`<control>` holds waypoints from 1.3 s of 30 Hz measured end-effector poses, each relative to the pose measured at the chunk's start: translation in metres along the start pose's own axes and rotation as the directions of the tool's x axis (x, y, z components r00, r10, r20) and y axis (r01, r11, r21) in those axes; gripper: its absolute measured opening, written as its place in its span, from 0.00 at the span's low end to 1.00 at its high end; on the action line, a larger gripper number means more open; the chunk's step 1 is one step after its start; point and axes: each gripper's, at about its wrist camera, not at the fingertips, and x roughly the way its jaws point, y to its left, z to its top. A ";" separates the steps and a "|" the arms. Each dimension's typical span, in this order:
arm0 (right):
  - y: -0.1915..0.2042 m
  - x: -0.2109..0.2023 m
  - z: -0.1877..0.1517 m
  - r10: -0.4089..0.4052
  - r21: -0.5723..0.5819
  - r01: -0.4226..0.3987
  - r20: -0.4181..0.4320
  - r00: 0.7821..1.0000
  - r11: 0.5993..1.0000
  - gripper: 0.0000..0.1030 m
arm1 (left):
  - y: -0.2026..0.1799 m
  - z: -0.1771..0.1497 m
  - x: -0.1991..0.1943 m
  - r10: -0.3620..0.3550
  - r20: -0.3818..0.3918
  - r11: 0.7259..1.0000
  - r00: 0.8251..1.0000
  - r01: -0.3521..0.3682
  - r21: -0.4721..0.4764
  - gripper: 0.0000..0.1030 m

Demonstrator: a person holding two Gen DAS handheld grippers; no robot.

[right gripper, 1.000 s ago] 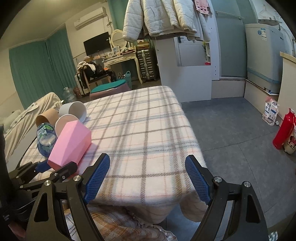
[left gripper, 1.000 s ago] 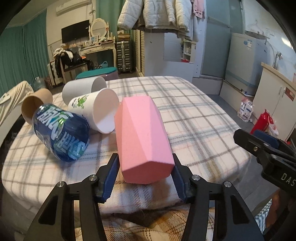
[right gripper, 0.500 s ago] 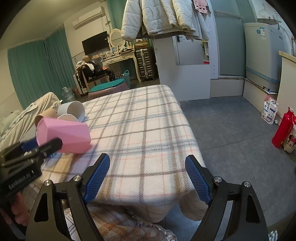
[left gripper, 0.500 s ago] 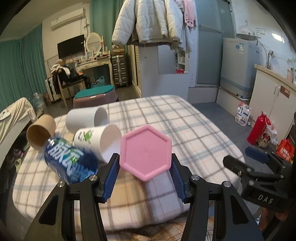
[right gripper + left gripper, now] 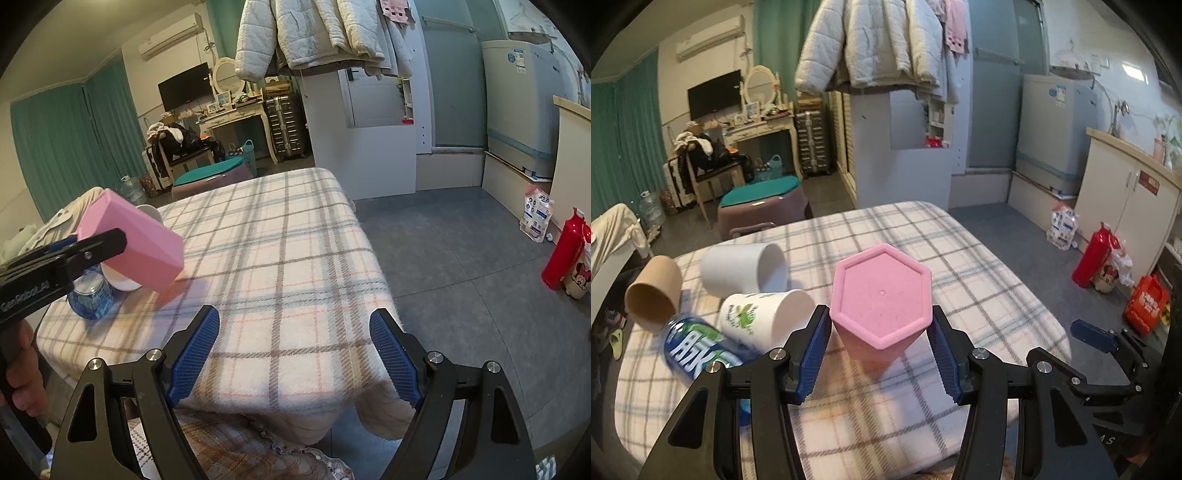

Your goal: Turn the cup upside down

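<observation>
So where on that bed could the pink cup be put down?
The checked blanket lies bare from the pink cup across to its right edge. The left side is crowded: white cup, printed cup, brown cup, blue bottle.

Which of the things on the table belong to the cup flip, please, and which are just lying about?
In the job:
- pink cup
- left claw, shut on it

Lying about:
- blue bottle
- printed white cup
- plain white cup
- brown paper cup

One pink cup [image 5: 881, 301], two white cups [image 5: 744, 267] [image 5: 761, 314], one brown cup [image 5: 653, 293], one bottle [image 5: 694, 347], two grippers [image 5: 879, 349] [image 5: 291, 354].
</observation>
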 end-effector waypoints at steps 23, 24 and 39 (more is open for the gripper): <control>-0.006 0.018 0.015 -0.023 0.007 0.023 -0.027 0.999 1.000 0.81 | 0.003 0.014 0.038 -0.001 -0.047 0.999 0.999 0.003 0.040 0.76; -0.005 0.017 0.016 -0.020 0.006 0.020 -0.027 0.999 1.000 0.81 | 0.003 0.013 0.036 0.000 -0.044 0.999 0.999 0.001 0.039 0.76; 0.040 -0.045 0.034 0.035 -0.133 -0.023 0.091 0.995 0.991 0.81 | 0.036 0.006 -0.076 0.090 0.196 0.992 0.976 -0.070 -0.103 0.76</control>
